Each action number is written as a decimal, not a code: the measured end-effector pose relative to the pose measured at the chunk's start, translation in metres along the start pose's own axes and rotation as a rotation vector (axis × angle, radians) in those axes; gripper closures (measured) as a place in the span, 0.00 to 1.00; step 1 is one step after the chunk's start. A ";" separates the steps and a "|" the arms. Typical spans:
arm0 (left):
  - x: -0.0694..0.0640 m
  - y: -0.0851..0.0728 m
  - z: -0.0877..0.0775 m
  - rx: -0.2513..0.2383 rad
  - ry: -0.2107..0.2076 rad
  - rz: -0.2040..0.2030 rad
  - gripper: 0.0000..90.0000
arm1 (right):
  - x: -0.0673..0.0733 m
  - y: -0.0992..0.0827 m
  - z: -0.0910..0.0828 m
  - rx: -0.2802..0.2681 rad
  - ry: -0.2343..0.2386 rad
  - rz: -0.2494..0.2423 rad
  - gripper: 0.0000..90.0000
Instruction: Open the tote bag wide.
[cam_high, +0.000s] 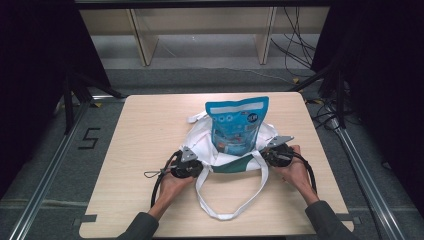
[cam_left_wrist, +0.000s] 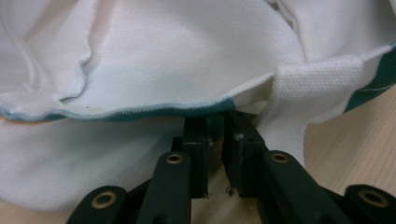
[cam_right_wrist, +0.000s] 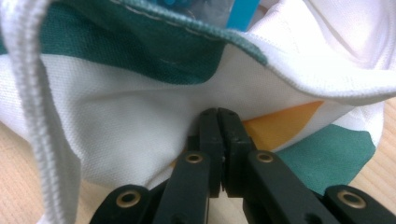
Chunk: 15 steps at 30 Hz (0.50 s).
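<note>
A pale wooden worktop (cam_high: 150, 130) with rounded corners stands on a grey floor (cam_high: 45, 170), where a black "5" (cam_high: 89, 138) is marked at the left. Metal rails (cam_high: 50, 165) run along both sides, black curtains (cam_high: 35, 55) close off the left and right, and beyond the far edge stands a light wooden frame (cam_high: 145, 40) with cables (cam_high: 295, 50) trailing at the far right.

A white tote bag (cam_high: 202, 137) with green trim lies flat near the middle of the worktop, its mouth toward the near edge and its long handle (cam_high: 225, 212) looping nearer still. A blue pouch (cam_high: 237, 122) lies half inside the bag, its top sticking out the far side.

The left gripper (cam_high: 197, 167) is at the bag's near-left corner, its fingers (cam_left_wrist: 198, 140) drawn close on the cloth of the bag's rim; a narrow gap seems to remain between them, though the fabric hides the tips. The right gripper (cam_high: 265, 156) is at the near-right corner, its fingers (cam_right_wrist: 210, 130) pressed together on the bag's cloth.
</note>
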<state>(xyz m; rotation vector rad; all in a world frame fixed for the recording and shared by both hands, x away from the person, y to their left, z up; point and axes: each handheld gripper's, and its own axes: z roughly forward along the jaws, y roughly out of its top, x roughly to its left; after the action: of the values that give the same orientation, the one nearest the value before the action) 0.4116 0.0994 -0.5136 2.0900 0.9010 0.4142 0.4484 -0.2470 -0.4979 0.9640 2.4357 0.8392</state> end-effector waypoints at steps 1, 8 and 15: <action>0.000 0.000 0.000 0.000 0.000 0.000 0.83 | 0.000 0.000 0.000 0.000 0.000 0.000 0.99; 0.002 -0.001 -0.028 -0.040 -0.019 -0.027 0.75 | -0.005 -0.006 -0.032 -0.062 0.017 0.076 0.93; 0.000 -0.010 -0.059 -0.100 -0.066 -0.093 0.62 | 0.003 -0.017 -0.061 -0.125 0.039 0.152 0.86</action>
<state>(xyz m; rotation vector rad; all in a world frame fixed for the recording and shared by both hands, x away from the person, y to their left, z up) 0.3743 0.1362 -0.4845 1.9516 0.9160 0.3323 0.4050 -0.2786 -0.4637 1.1050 2.3327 1.0573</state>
